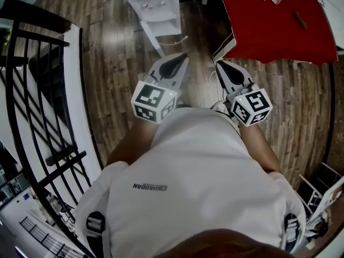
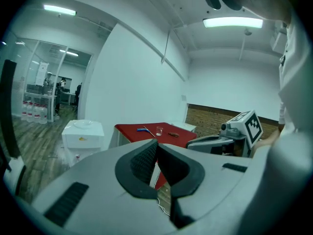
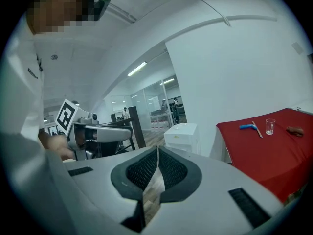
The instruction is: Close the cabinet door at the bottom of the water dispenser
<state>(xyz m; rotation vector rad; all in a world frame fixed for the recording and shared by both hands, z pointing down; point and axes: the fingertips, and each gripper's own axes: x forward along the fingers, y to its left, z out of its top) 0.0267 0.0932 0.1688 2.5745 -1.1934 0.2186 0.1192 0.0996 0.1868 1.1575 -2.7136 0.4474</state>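
Left claw (image 1: pixel 180 58): shut, pads together, held nothing.
Right claw (image 1: pixel 221 64): shut, empty too.
Water dispenser (image 1: pixel 156 7): on the floor at the far side, left of the red surface (image 1: pixel 279 31), well apart from both claws.
Cabinet door: too small from above and hidden behind the claws' bodies, so open or closed was unclear.
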